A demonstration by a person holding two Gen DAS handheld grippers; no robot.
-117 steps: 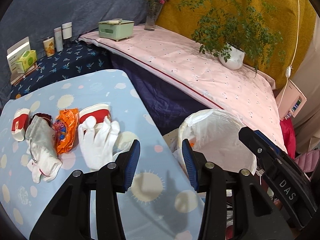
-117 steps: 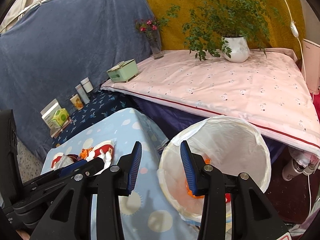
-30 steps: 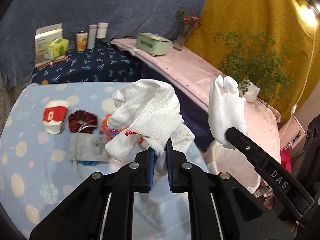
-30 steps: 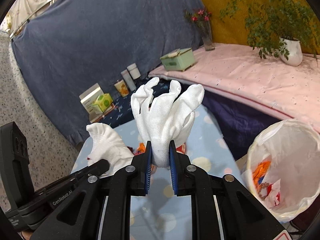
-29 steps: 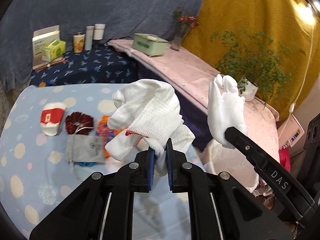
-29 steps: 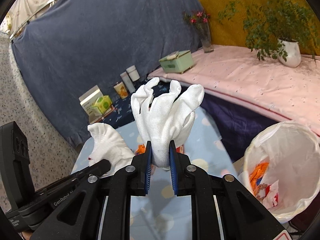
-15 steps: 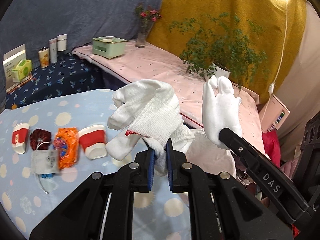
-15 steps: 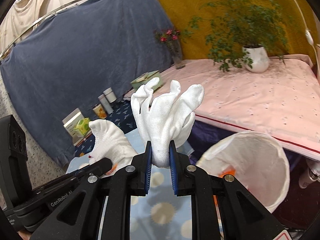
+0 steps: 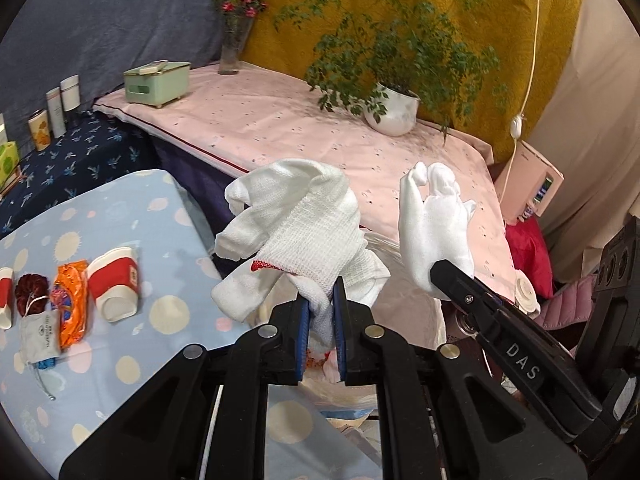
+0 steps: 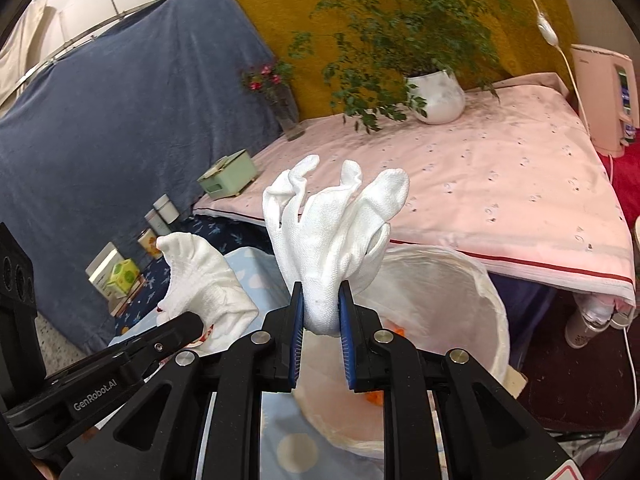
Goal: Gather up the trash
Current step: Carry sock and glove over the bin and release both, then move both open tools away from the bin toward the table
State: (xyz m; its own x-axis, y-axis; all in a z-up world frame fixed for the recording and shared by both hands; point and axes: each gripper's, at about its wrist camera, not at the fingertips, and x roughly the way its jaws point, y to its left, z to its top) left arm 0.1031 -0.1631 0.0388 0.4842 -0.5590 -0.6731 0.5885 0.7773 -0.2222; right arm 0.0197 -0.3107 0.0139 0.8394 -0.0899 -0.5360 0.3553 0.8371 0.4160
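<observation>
My left gripper [image 9: 320,300] is shut on a knitted white glove with a red cuff edge [image 9: 296,232], held above the table's right edge. My right gripper [image 10: 322,300] is shut on a smoother white glove [image 10: 336,232], fingers up, over the near rim of the white-bagged trash bin [image 10: 460,264]. Orange scraps lie inside the bin. Each view shows the other gripper with its glove [image 9: 436,232] [image 10: 200,280] alongside. On the blue dotted table [image 9: 120,208] lie a red-and-white paper cup [image 9: 116,284], an orange wrapper [image 9: 72,304], a dark red scrunchie [image 9: 30,286] and a grey pouch [image 9: 40,332].
A pink-covered bench [image 9: 280,128] behind the bin carries a potted plant [image 9: 394,110], a green box [image 9: 156,80] and a flower vase [image 9: 232,44]. Bottles and cartons [image 9: 60,100] stand on a dark blue shelf at left. A pink appliance [image 9: 532,184] stands at right.
Both grippers have swung right, away from the table's litter and toward the bin, each keeping its glove. The bin now lies right under the right gripper's glove.
</observation>
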